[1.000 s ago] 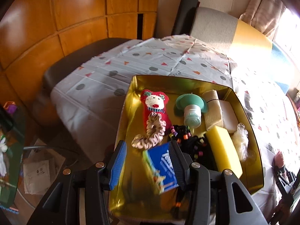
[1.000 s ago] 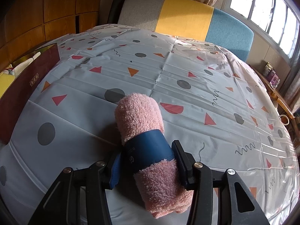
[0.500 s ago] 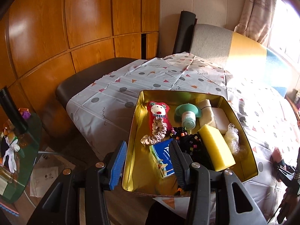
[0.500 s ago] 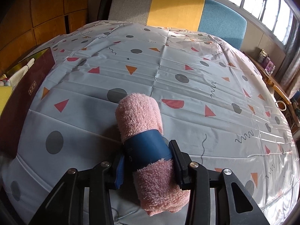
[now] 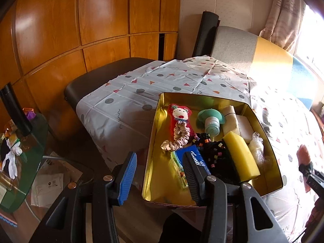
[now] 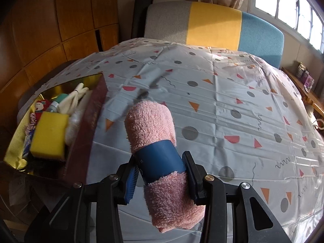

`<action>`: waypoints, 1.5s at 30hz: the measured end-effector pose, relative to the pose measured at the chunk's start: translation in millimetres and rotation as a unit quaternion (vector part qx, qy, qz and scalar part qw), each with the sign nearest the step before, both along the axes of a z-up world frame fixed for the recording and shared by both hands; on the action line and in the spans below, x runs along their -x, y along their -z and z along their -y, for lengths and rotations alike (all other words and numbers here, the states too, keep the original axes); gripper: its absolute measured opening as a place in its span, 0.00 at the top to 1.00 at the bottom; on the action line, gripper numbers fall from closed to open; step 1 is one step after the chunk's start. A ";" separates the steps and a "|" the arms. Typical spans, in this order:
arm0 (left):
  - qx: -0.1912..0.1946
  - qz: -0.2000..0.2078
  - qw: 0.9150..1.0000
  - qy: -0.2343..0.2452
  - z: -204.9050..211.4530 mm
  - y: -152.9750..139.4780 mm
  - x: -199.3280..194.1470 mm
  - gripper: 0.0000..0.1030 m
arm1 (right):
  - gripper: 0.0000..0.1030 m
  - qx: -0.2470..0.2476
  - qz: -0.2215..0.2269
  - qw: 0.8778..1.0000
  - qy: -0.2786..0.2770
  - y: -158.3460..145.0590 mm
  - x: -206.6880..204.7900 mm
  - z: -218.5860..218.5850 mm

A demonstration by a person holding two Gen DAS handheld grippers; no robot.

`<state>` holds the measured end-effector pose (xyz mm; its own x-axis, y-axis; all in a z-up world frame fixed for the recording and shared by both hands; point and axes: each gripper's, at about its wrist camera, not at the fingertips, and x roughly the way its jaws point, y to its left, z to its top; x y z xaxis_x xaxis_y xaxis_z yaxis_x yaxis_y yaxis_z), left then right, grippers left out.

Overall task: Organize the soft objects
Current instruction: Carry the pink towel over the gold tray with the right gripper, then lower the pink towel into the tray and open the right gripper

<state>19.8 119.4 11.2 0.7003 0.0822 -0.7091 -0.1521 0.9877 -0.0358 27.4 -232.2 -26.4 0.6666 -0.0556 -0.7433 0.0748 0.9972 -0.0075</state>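
Observation:
A rolled pink towel point(image 6: 149, 123) with a blue band is held above the patterned tablecloth point(image 6: 222, 101), and my right gripper point(image 6: 161, 175) is shut on its banded middle. To its left lies the gold box point(image 6: 89, 131) with a yellow sponge point(image 6: 49, 133) inside. In the left wrist view the gold box point(image 5: 202, 97) holds a red plush doll point(image 5: 179, 117), a beige scrunchie point(image 5: 178, 139), a green bottle point(image 5: 210, 121), a blue tissue pack point(image 5: 194, 158) and the yellow sponge point(image 5: 241, 158). My left gripper point(image 5: 160, 176) hangs open over the box's near left corner with nothing in it.
A grey, yellow and blue seat back point(image 6: 212, 26) stands behind the table. Left of the table are a black bench point(image 5: 101, 77) and, by the wooden wall, a glass side table point(image 5: 30, 151) with clutter. The right gripper with the towel shows at the edge point(image 5: 303, 156).
My right gripper has lifted the towel off the tablecloth and carried it nearer the gold box. The left gripper has drawn back and up from the box, still open.

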 end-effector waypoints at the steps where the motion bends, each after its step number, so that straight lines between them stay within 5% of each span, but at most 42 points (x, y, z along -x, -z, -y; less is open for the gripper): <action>1: 0.000 0.000 1.000 -0.002 -1.5 -0.1 0.5 0.54 | 0.59 -0.001 0.006 1.000 -0.011 -6.1 -1.5 -9.6; 14: 0.004 0.004 1.000 -0.028 -22.1 -2.1 6.2 0.54 | 0.59 -0.040 0.049 0.983 -0.175 -60.9 -31.9 -155.7; 19: 0.005 0.004 0.999 -0.041 -31.2 -1.4 7.1 0.54 | 0.59 -0.030 0.023 0.978 -0.207 -46.6 -52.8 -206.0; 23: 0.008 -0.001 0.999 -0.050 -37.6 1.6 7.3 0.54 | 0.59 0.024 -0.012 0.976 -0.218 -12.6 -72.6 -239.2; 30: 0.010 -0.003 0.998 -0.058 -44.5 4.5 6.0 0.54 | 0.58 0.038 -0.055 0.975 -0.214 27.3 -90.0 -248.4; 45: 0.003 -0.001 0.998 -0.056 -40.3 2.5 7.9 0.54 | 0.48 0.020 -0.040 0.977 -0.211 23.0 -81.6 -245.5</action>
